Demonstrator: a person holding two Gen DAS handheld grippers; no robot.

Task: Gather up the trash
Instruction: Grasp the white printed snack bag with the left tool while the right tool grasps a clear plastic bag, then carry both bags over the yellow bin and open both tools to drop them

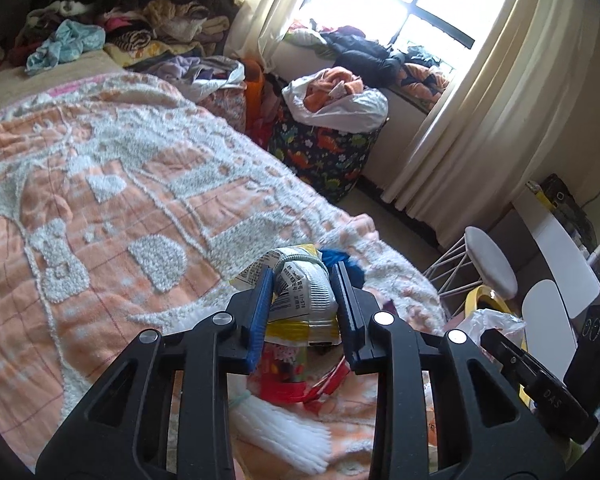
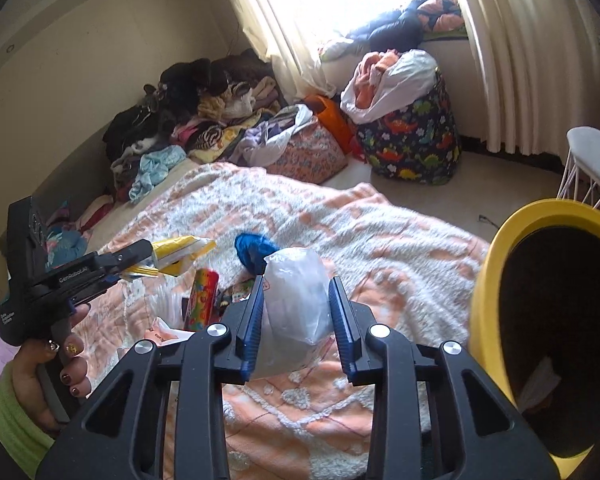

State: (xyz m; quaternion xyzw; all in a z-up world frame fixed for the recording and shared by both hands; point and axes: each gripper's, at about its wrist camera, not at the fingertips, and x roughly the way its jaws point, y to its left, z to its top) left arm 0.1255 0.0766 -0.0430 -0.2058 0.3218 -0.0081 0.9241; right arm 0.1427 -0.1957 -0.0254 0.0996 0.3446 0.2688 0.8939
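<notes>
Two black hand-held grippers — left hand-held gripper (image 1: 302, 300), right hand-held gripper (image 2: 297, 320) — carry ribbed blue pads (image 2: 249, 330) and silver pivot screws (image 2: 217, 330). The person's left hand (image 2: 48, 380) shows dark-painted, gold-accented nails — and a lime-green sleeve (image 2: 8, 424).

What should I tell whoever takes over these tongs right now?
Left tongs: shut on a yellow snack wrapper, lifted over the bed.
Right tongs: a crumpled clear plastic bag sits between the fingers; whether they grip it is unclear.
Yellow bin: on the right beside the bed, some paper already inside.
Left on the blanket: a red printed can, a blue bundle, small wrappers around the can.
Next, probably: drop both pieces in the bin, then go back for the rest.
</notes>
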